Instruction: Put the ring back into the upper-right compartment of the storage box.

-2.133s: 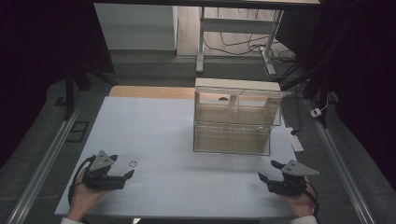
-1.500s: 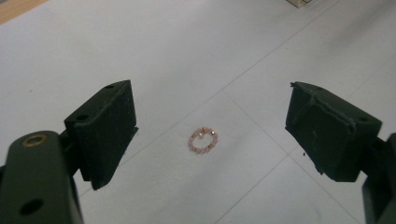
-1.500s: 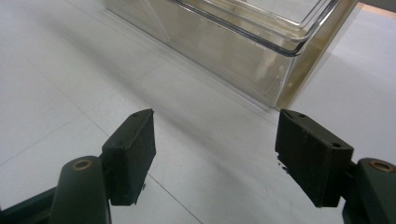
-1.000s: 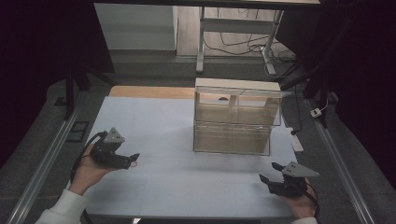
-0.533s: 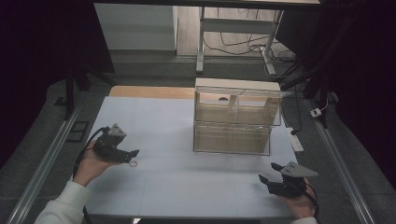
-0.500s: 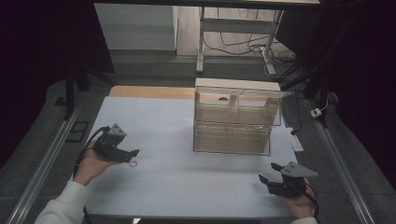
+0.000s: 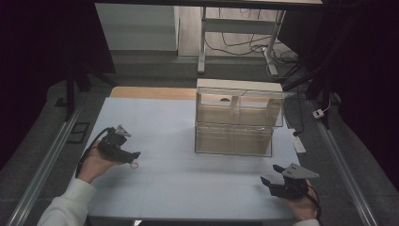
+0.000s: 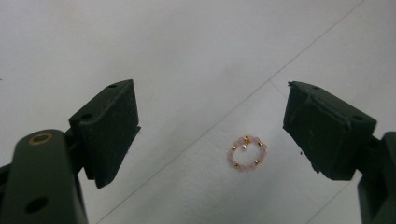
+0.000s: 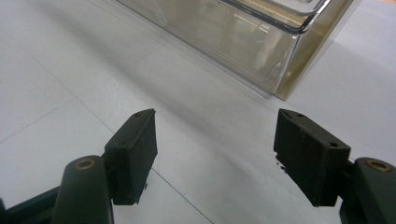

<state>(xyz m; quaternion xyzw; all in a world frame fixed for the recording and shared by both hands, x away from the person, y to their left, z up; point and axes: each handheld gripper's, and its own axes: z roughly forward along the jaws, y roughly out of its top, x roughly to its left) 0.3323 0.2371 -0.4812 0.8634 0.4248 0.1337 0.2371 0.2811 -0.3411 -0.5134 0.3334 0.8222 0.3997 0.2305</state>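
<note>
Left tongs (image 8: pixel 210 140): jaws are standing wide apart and gripping nothing; in the high view they are sitting at the left middle of the frame (image 7: pixel 133 157), tips angling down toward the tabletop (image 7: pixel 155 122).
Beaded ring (image 8: pixel 247 152): a small loop of pink and gold beads is lying flat on the white tabletop, right of centre in the left gripper view, between the two jaws but nearer the right-hand one; in the high view it is showing as a tiny circle (image 7: pixel 135 165) just below the jaw tips.
Right tongs (image 9: pixel 215 154): jaws are also standing apart and empty, resting low at the lower right of the high view (image 7: pixel 267 181).
Clear drawer box (image 7: pixel 235 125): a two-tier transparent organiser is standing upper centre-right, well apart from the ring.
Likely step: the left tongs seem to be lining up to pick up the ring.
Risk: the ring is lying thin and flat, so the closing jaws could be passing over it or nudging it sideways; being off-centre, one jaw may be reaching it first and flicking it away.
</note>
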